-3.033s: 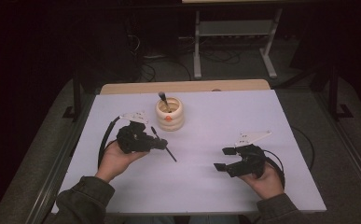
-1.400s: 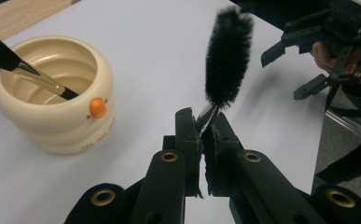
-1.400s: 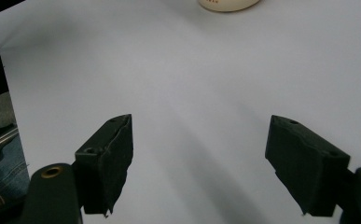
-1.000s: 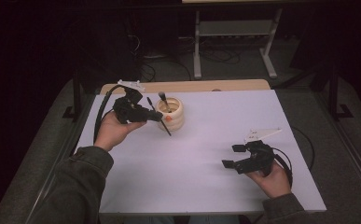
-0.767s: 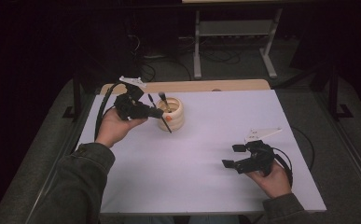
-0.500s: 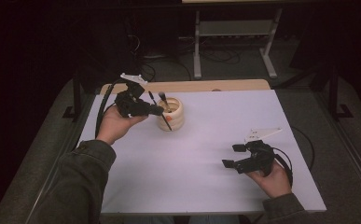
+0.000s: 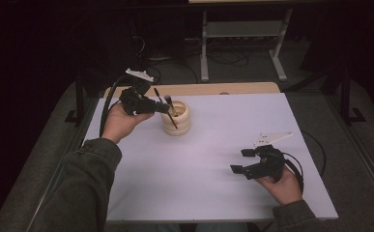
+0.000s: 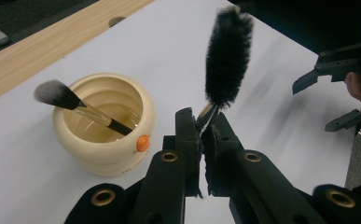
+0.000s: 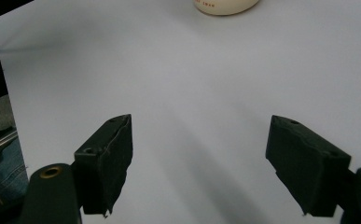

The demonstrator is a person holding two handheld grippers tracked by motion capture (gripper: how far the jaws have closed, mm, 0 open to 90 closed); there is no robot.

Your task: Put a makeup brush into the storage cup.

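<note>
Two tongs, left tongs (image 8: 201, 135) pinching brush (image 8: 227, 56), right tongs (image 9: 199, 163) wide

We see the table (image 7: 213, 193), white on top, with a bare wooden strip (image 7: 199, 89) along its far edge. Beyond it a pale metal frame (image 7: 204, 53) stands on the grey floor (image 7: 310, 96), dark cables (image 7: 223, 59) lying between its legs.
</note>
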